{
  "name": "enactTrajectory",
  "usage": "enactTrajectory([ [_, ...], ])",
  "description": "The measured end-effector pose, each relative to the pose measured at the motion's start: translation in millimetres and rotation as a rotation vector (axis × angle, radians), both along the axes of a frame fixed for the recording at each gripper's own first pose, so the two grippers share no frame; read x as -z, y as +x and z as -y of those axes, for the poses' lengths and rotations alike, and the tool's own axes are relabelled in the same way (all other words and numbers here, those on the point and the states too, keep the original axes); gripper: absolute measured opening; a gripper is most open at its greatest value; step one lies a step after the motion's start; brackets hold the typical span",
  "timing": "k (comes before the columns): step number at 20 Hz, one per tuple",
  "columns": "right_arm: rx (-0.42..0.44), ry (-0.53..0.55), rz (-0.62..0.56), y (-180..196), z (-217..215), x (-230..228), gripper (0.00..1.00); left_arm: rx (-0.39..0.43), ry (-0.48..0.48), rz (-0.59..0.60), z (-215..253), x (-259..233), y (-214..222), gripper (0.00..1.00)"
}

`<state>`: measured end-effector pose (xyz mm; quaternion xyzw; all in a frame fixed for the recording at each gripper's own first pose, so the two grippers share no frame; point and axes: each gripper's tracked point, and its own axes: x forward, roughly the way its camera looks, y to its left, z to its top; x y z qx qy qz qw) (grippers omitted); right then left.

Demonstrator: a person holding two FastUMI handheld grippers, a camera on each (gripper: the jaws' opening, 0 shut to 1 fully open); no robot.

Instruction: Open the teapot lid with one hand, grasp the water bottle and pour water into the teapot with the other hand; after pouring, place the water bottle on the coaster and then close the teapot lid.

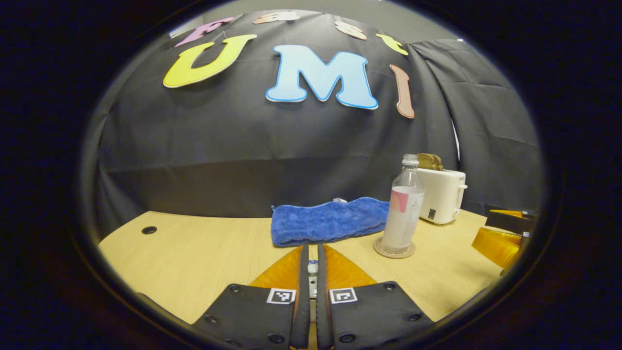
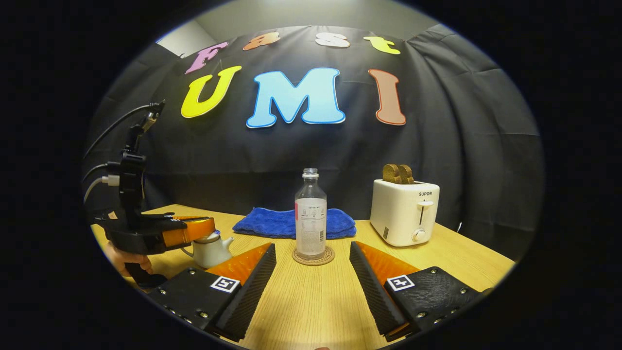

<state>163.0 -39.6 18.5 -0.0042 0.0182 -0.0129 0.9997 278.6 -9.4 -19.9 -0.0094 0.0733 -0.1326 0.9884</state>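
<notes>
In the right gripper view the water bottle (image 2: pixel 310 214) stands upright on the round coaster (image 2: pixel 313 256) in the middle of the desk (image 2: pixel 437 253), its cap off; the right hand-held gripper (image 2: pixel 313 272) is spread wide, one finger on each side of the coaster and apart from the bottle; behind the bottle lies a blue towel (image 2: pixel 272 222), and to its right stands a white toaster (image 2: pixel 405 211) with bread in its slots; at the left the left hand-held gripper (image 2: pixel 206 228), held by a hand (image 2: pixel 127 260), sits over the small white teapot (image 2: pixel 210 249); in the left gripper view its fingers (image 1: pixel 303 272) are pressed nearly together on a small pale thing, seemingly the lid knob (image 1: pixel 313 268).
</notes>
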Motion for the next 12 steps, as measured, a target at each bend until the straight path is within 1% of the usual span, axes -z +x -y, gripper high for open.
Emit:
enactTrajectory([
  [1, 0.0, 0.001, 0.002, -0.5, -0.6, -0.9, 0.95, -0.001, 0.004, -0.003, 0.5, 1.0, -0.3, 0.12],
  [3, 0.001, -0.002, 0.006, -1.2, -0.9, -1.3, 0.95, -0.006, 0.009, -0.002, 1.5, 1.8, -0.9, 0.14],
  [4, 0.001, -0.005, 0.007, 0.0, -1.0, -2.1, 0.95, -0.005, 0.009, -0.003, 1.9, 1.8, -0.6, 0.13],
  [5, 0.0, -0.007, 0.007, -1.2, -1.4, -1.1, 0.95, 0.0, 0.005, -0.003, 2.4, 2.1, -1.4, 0.14],
  [6, 0.0, -0.007, 0.006, -2.0, -1.9, -1.9, 0.95, 0.012, -0.006, -0.002, 4.0, 1.7, -0.8, 0.19],
  [8, -0.002, -0.005, 0.006, -2.4, -2.7, -2.0, 0.95, 0.014, -0.012, 0.0, 4.5, -1.3, -1.7, 0.19],
  [9, -0.003, -0.005, 0.008, -2.2, -2.4, -2.4, 0.95, 0.022, -0.014, -0.004, 6.2, -0.4, -2.1, 0.22],
  [11, -0.001, -0.012, 0.011, -2.7, -3.1, -3.3, 0.95, 0.054, -0.038, -0.005, 15.2, -4.1, -9.2, 0.42],
  [12, 0.001, -0.017, 0.011, -2.6, -2.9, -3.4, 0.95, 0.056, -0.045, 0.007, 17.1, -9.3, -12.3, 0.55],
])
